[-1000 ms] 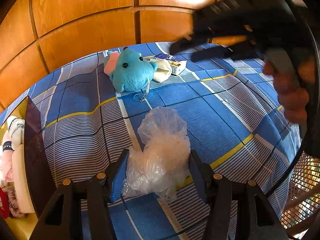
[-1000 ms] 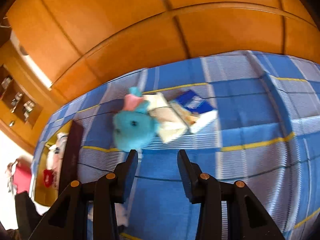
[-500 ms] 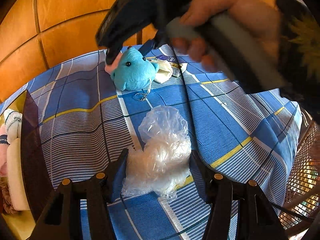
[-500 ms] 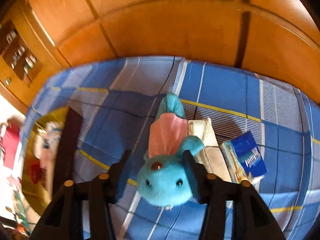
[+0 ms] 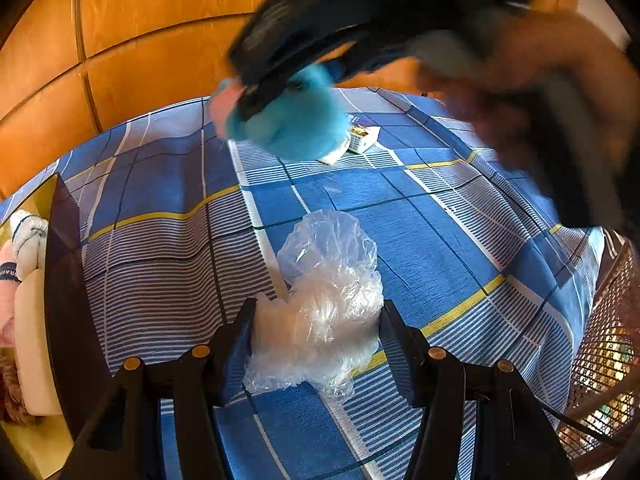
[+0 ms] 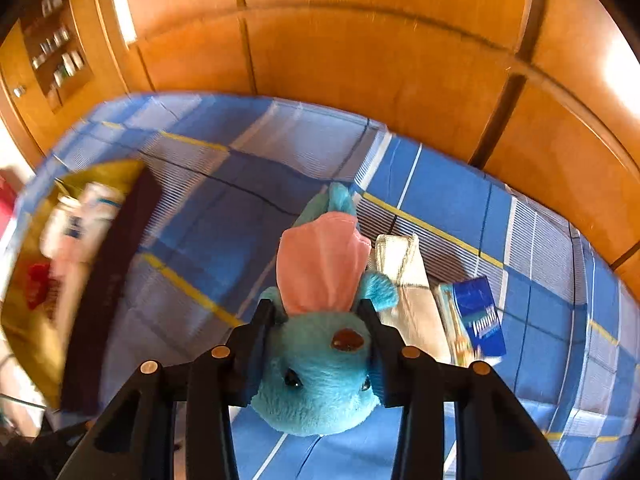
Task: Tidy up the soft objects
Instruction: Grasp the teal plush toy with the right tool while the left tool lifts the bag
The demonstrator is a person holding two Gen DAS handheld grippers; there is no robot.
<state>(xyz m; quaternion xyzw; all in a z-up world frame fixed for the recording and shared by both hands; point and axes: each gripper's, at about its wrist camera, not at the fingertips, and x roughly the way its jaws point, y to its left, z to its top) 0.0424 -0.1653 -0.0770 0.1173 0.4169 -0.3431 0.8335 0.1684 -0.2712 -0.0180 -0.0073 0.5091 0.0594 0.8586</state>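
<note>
A crumpled clear plastic bag [image 5: 328, 280] lies on the blue checked cloth [image 5: 420, 248]. My left gripper [image 5: 316, 312] is shut on its near end, with both pads against the plastic. A turquoise plush toy [image 6: 316, 380] with a pink fin sits head-first between the fingers of my right gripper [image 6: 316, 308]. Those jaws are closing, and the pads press into its head. In the left wrist view the plush toy [image 5: 292, 128] hangs blurred above the far cloth, under the black right gripper and a person's hand [image 5: 520, 80].
An open box [image 6: 108, 280] with a dark wall and yellow inside holds several soft things at the left. A cream pouch [image 6: 404, 280] and a blue and white carton [image 6: 476, 320] lie beside the plush. A wood panel wall stands behind. A wire mesh basket [image 5: 608, 340] is at the right.
My right gripper swung over the plush toy, rolled, and closed on its head. The toy left its spot on the cloth. My left gripper and the bag stayed put.
</note>
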